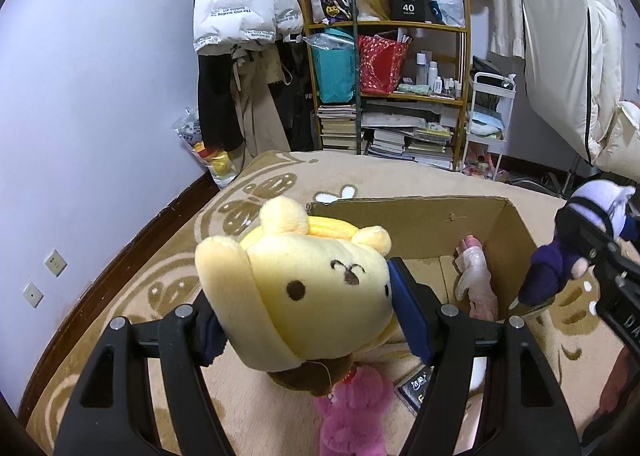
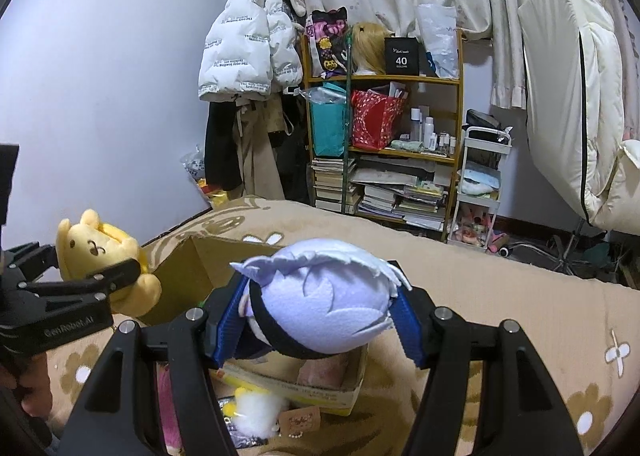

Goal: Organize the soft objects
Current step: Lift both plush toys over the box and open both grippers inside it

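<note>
Left gripper (image 1: 316, 320) fingers pinch a yellow plush dog (image 1: 312, 280); right gripper (image 2: 320, 320) fingers pinch a lavender-haired doll (image 2: 324, 308). Released short of the cardboard box (image 1: 416, 216), either could tumble onto the bed (image 2: 520, 308).

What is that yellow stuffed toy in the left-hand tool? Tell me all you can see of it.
The yellow plush dog is soft and fleecy, with floppy ears, dot eyes, a stitched brown nose and a bright yellow cap. The left gripper clamps its head between blue-padded jaws, face up, in the air at the near edge of the open cardboard box.
</note>
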Tool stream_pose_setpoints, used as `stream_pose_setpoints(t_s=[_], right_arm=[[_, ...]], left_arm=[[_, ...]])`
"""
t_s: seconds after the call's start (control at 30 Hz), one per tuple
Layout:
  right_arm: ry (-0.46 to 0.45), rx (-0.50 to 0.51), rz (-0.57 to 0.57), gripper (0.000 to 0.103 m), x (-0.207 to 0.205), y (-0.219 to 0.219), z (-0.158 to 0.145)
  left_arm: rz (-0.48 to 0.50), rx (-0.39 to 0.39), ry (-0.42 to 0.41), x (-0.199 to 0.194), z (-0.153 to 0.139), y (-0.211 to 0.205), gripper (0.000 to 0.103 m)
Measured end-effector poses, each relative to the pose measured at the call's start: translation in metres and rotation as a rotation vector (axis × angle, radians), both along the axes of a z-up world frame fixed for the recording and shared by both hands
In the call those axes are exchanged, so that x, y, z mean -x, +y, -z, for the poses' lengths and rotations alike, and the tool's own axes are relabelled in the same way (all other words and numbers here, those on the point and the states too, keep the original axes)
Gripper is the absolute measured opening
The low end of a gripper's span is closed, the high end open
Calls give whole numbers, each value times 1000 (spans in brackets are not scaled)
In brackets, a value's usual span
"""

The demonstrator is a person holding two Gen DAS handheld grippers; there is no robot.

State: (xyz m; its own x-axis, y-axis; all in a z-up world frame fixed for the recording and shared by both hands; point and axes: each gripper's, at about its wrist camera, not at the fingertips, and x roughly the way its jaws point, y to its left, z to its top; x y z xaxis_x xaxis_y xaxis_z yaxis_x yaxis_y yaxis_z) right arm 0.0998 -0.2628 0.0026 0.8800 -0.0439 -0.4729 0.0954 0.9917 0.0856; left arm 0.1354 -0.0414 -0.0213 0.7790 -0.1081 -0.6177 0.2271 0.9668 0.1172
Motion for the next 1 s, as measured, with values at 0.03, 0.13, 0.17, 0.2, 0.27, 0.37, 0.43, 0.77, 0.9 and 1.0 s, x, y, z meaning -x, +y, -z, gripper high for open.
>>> stream_pose_setpoints(t_s=[0.03, 0.13, 0.17, 0.2, 0.27, 0.37, 0.43, 0.77, 0.9, 1.0], right_arm=[[-4, -6, 0, 68, -2, -2, 0], [-10, 3, 11, 68, -7, -4, 1], [-7, 18, 20, 68, -10, -4, 2], [-1, 34, 32, 68, -13, -4, 5], [12, 42, 47, 68, -16, -4, 11], [30, 59, 57, 68, -20, -3, 18], [39, 67, 57, 68, -23, -2, 22], [76, 85, 35, 69, -28, 6, 34], [90, 90, 23, 69, -29, 9, 38], [97, 81, 18, 69, -29, 8, 39]], left_arm=[[0, -1, 2, -2, 1, -1, 69], [2, -1, 6, -7, 6, -2, 70], [2, -2, 8, -8, 7, -2, 70], [2, -4, 9, -9, 8, -2, 70], [5, -6, 13, -13, 11, -3, 70], [13, -3, 19, -15, 15, -4, 70], [18, -1, 21, -17, 18, -5, 70], [48, 27, 23, -18, 23, -10, 70], [50, 30, 29, -21, 23, -10, 70], [57, 45, 52, -24, 26, -10, 70]])
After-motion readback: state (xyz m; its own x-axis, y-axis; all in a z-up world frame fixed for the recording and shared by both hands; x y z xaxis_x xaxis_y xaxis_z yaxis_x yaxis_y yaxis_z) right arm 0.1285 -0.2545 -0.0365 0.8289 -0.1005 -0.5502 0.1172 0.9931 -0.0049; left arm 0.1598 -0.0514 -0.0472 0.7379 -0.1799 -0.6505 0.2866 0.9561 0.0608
